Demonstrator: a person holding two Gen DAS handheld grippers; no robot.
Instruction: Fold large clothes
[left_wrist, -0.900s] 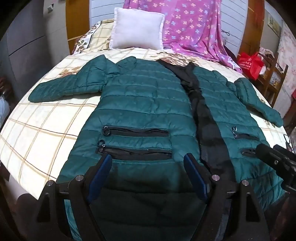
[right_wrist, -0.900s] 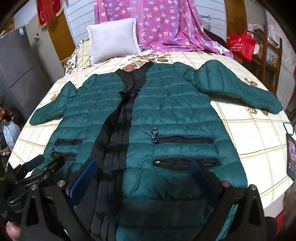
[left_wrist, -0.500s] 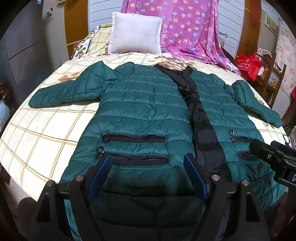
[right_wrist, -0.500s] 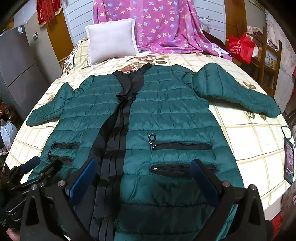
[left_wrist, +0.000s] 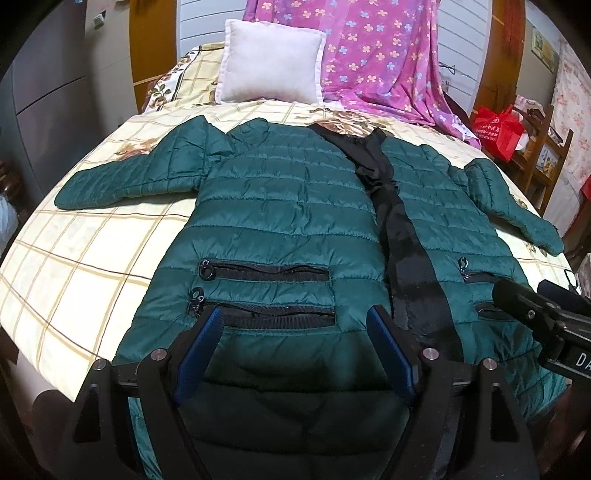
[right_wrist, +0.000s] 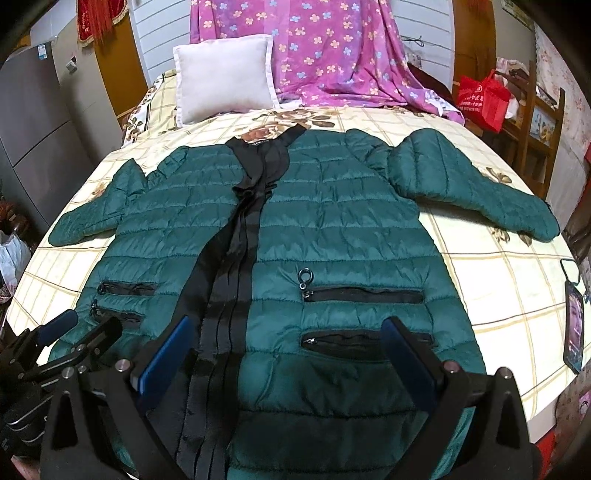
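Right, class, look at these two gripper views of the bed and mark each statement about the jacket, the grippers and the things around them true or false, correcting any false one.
1. The green jacket lies spread flat on the bed with both sleeves out to the sides. True.
2. The left gripper is clamped on the jacket's hem. False: its jaws stand open and hold nothing.
3. A white pillow sits at the head of the bed beside a pink flowered blanket. True.
4. The right gripper holds a sleeve. False: it is open and empty.
5. The jacket is already folded in half. False: it is unfolded.
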